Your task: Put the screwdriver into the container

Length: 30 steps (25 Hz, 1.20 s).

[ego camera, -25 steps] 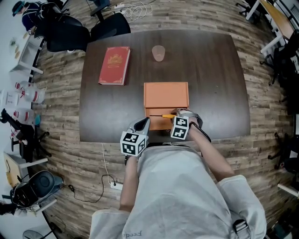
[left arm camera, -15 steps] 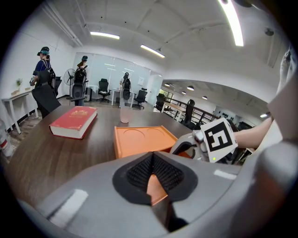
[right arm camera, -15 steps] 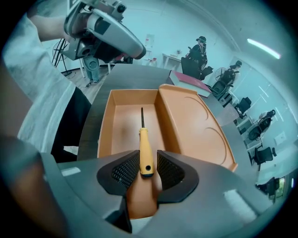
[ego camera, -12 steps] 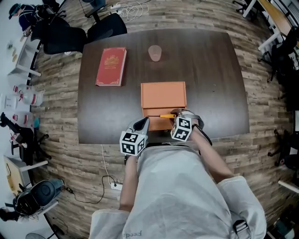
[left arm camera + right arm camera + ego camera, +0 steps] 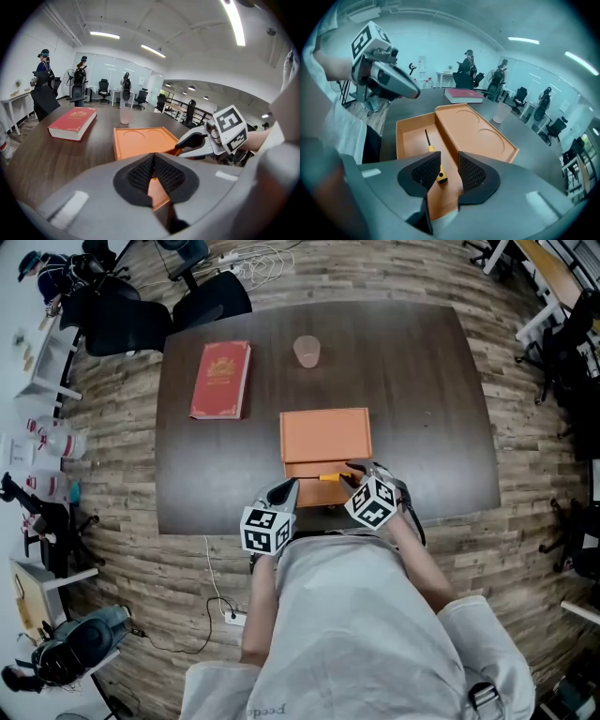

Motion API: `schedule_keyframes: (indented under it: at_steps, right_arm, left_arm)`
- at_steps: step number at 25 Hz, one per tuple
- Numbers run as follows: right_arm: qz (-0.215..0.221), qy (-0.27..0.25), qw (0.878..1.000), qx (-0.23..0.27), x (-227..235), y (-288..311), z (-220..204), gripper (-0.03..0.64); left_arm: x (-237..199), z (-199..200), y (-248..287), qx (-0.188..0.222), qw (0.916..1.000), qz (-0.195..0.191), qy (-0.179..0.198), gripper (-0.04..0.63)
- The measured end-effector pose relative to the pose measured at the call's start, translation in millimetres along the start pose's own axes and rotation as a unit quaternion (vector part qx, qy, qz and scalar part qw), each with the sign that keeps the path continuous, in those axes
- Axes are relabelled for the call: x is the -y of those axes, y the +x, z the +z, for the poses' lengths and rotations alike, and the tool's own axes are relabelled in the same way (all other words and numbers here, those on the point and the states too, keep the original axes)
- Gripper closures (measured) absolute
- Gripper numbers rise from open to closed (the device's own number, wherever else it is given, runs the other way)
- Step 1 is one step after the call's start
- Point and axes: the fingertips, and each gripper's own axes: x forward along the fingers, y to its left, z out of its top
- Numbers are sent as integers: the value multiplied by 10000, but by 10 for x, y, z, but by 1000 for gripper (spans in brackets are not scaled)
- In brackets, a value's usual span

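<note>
The screwdriver [image 5: 431, 151] lies flat on the floor of the container [image 5: 408, 140], in its low open part. It has a thin dark metal stick and a short yellow handle. I think it is light and stiff and hard, so it will not bend or break. It may roll a bit, because it is round. If I had to pick it up again, I would pinch the yellow handle across its fat middle. The thin stick would slip.

My right gripper [image 5: 449, 165] hangs just over the handle. Its jaws are spread apart and hold nothing. So I think the job is as good as done.

My left gripper [image 5: 152, 171] waits beside the box. Its jaws are pressed together with nothing in them.

The orange box sits by the middle of the near edge of the table [image 5: 427, 381]. Its low walls stand close around the tool, and the raised part of the box is just beside it. I should lift straight up, so I do not bump them.

The red book [image 5: 220, 379] is off toward the far left corner. The cup [image 5: 307, 351] is near the far edge. Both are well away. The right side of the table is bare, so there is room to move there.
</note>
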Motion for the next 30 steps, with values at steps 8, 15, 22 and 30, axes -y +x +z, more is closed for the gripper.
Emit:
schedule_keyframes:
  at_steps: [8, 15, 22, 30]
  right_arm:
    - [-732, 1342, 9800, 1272, 406, -380, 161, 505]
    - [-748, 1525, 9740, 1498, 389, -455, 105, 505]
    - [-707, 1622, 9706, 1628, 348, -485, 69, 506]
    - [-744, 1681, 9676, 1734, 394, -471, 81, 506]
  left_arm:
    - [-26, 24, 27, 18, 10000, 3, -27, 541]
    - [7, 8, 68, 16, 10000, -18, -23, 540]
    - [29, -74, 100, -53, 10000, -35, -53, 540]
    - [13, -69, 126, -43, 10000, -57, -44, 540]
